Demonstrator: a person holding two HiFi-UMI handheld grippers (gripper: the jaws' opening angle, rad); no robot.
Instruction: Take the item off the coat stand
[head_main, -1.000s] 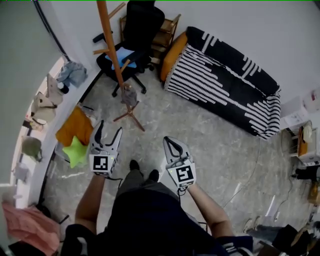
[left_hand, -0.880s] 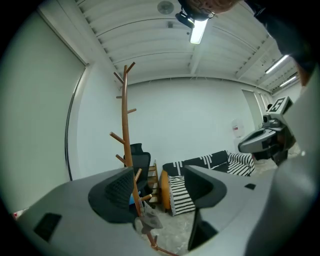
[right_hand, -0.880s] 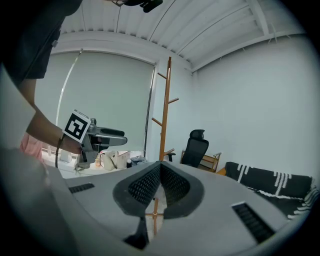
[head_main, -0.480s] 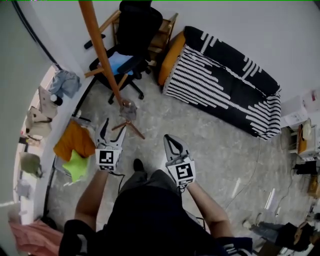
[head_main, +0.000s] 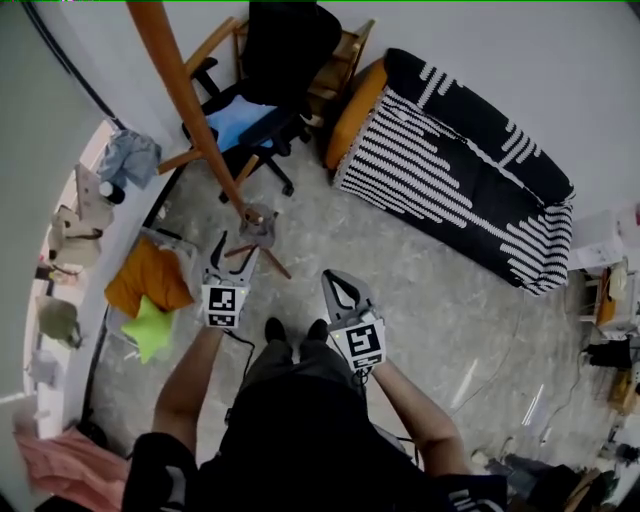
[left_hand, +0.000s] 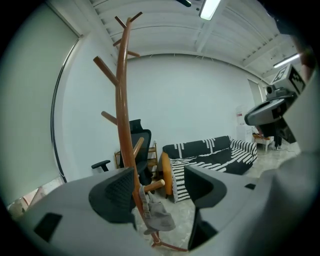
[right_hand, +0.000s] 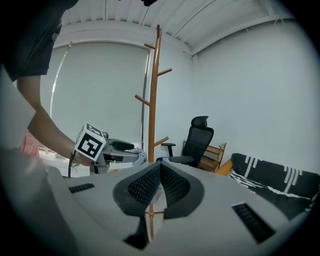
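Head view: the left gripper (head_main: 234, 252), jaws wide apart, points toward a grey hat (head_main: 260, 226) hung low on the wooden coat stand (head_main: 185, 95), with the right gripper (head_main: 332, 278) near, to its right. Left gripper view: the hat hangs from a peg just beyond the parted jaws. Right gripper view: jaws pressed together, holding nothing.
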